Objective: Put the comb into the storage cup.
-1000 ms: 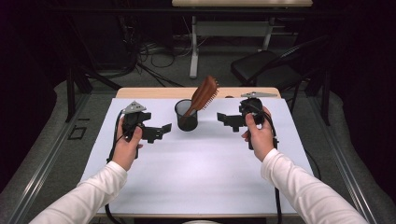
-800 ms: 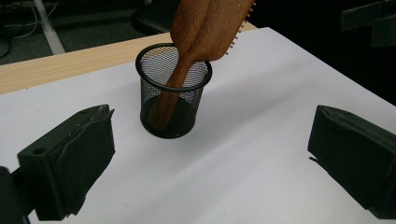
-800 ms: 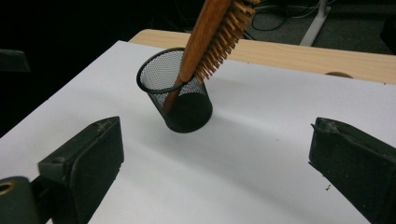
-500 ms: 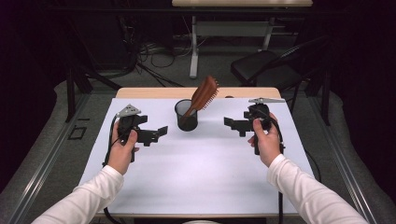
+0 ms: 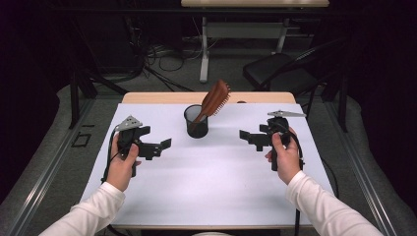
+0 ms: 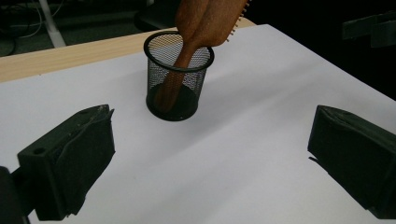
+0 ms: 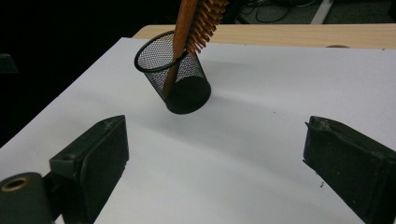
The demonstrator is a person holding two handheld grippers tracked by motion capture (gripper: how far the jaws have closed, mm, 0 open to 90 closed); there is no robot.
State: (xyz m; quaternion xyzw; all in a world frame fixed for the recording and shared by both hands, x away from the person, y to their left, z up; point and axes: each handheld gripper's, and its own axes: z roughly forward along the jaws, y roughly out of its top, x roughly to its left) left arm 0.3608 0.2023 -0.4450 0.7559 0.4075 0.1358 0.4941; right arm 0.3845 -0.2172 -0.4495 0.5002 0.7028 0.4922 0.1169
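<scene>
Both hands have pulled back from the cup (image 5: 197,122) mid-table; left tongs (image 5: 166,143) and right tongs (image 5: 244,134) wide, empty; hairbrush (image 5: 215,99) leans inside: light, stiff wood; grip the bare handle.

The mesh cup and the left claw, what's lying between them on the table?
Nothing: in the left gripper view, bare white sheet runs from the open left claw to the mesh cup holding the wooden hairbrush.

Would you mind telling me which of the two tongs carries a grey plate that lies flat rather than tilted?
The right tongs: their grey plate lies flat, while the left tongs carry a tilted one.
</scene>
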